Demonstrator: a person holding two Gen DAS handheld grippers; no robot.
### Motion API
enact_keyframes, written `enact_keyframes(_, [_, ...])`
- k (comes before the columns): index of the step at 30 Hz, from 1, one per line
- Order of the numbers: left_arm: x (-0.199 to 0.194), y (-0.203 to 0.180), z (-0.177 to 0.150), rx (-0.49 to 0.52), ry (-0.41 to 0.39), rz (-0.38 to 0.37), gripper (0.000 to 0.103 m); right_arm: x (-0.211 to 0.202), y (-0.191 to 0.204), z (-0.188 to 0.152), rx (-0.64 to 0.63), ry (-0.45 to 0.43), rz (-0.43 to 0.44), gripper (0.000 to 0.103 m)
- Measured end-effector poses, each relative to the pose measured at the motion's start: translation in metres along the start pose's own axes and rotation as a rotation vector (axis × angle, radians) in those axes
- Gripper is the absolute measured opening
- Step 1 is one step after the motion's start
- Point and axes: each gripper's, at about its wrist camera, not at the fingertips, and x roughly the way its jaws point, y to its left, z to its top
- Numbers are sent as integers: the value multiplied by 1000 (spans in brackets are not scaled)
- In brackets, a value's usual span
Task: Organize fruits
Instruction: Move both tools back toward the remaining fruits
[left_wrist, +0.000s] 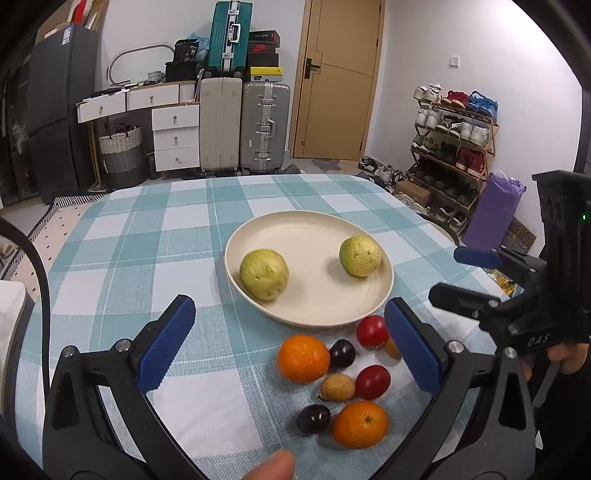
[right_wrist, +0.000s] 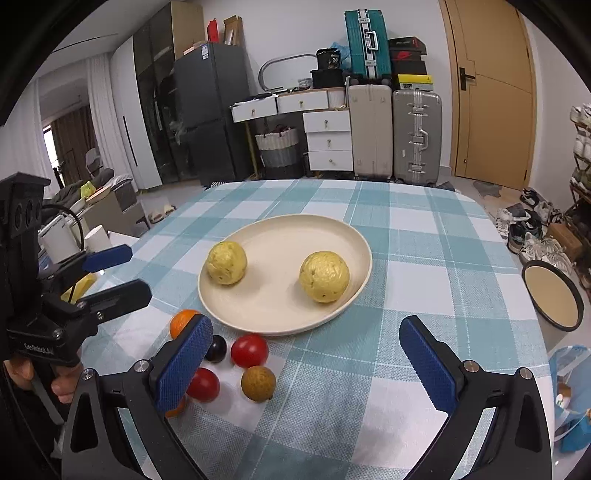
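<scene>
A cream plate (left_wrist: 314, 317) (right_wrist: 273, 325) on the checked tablecloth holds two yellow-green guavas (left_wrist: 263, 274) (left_wrist: 359, 256), also in the right wrist view (right_wrist: 226, 263) (right_wrist: 324, 271). In front of the plate lie small fruits: two oranges (left_wrist: 303, 357) (left_wrist: 360, 424), two red tomatoes (left_wrist: 372, 331) (left_wrist: 373, 382), two dark plums (left_wrist: 342, 353) (left_wrist: 313, 418) and a brown fruit (left_wrist: 337, 387) (right_wrist: 258, 383). My left gripper (left_wrist: 291, 347) is open and empty above these fruits. My right gripper (right_wrist: 310, 365) is open and empty, just right of them; it also shows in the left wrist view (left_wrist: 465, 277).
The table (right_wrist: 424, 229) carries a blue-and-white checked cloth. A round dark-rimmed container (right_wrist: 552, 299) stands past the table's right edge. Suitcases, drawers, a door and a shoe rack (left_wrist: 454, 147) stand beyond the far edge.
</scene>
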Motion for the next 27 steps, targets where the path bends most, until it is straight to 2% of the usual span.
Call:
enact_keyframes(4, [-4,-4,-7,30,16,16,102,2,0,-1,-6,34,-16,103])
enact_keyframes(10, [-2,-8,-15,61,56,-2,102,10,0,-7,-24,104,-15,103])
enact_keyframes(19, [6,-13,-28,75,100,-15,102,19,3,-15,-26,165,42,103])
enact_keyframes(27, [7,-18,-31,87,128,-63,102,25,9,-20,-48,202,80,101])
